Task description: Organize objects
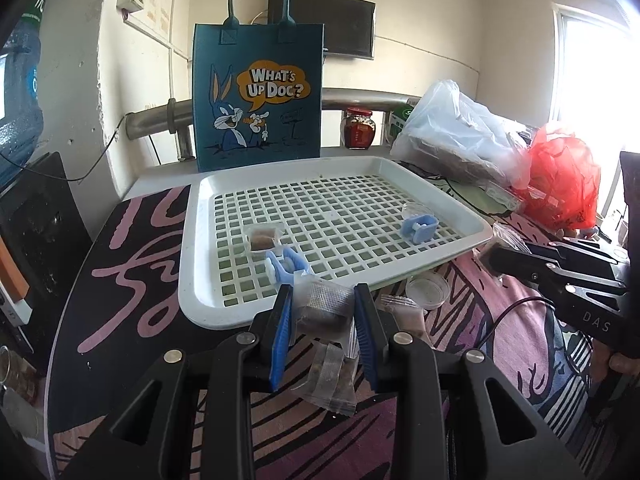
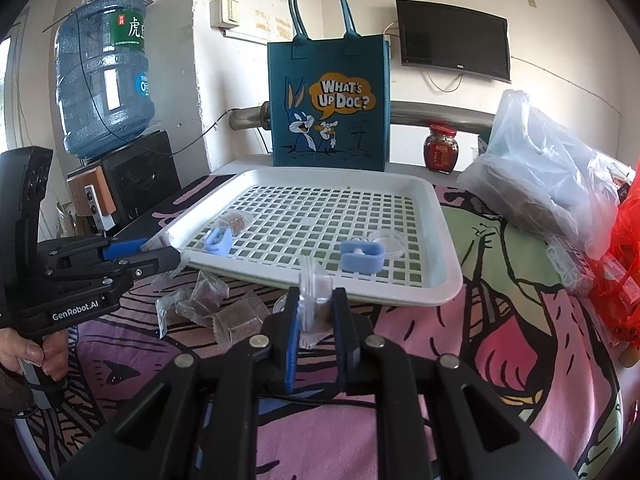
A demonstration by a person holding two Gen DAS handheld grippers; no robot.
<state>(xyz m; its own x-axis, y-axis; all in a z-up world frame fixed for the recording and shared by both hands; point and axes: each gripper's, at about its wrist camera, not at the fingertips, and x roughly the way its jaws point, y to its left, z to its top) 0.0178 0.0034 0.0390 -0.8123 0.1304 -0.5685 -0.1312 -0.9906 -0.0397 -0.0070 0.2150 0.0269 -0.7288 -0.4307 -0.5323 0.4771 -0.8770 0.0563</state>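
Left gripper [image 1: 322,312] is pinching a clear-wrapped brown snack packet [image 1: 326,310] between its blue pads, holding it just off the near edge of the white slotted tray [image 1: 192,280]. Over in the right wrist view, the right gripper [image 2: 316,312] is clamped tight on a small clear plastic wrapper [image 2: 316,284] with something dark inside, again just short of the tray's near rim at 12 o'clock from the fingers. On the tray sit two blue clips, one [image 1: 285,266] near the front-left corner, the other [image 1: 418,226] out at 2 o'clock beside a small clear cup [image 1: 414,210]. There's another wrapped brown square [image 1: 264,238] lying on the grid right behind the nearer clip. Down on the patterned cloth [image 2: 500,340], a loose heap of packets [image 2: 216,308] waits at 10 o'clock from the right gripper. Behind the tray stands a blue cartoon tote bag [image 2: 328,100], with a red-lidded jar [image 2: 440,148] to its right, then a pale plastic bag [image 2: 552,184].
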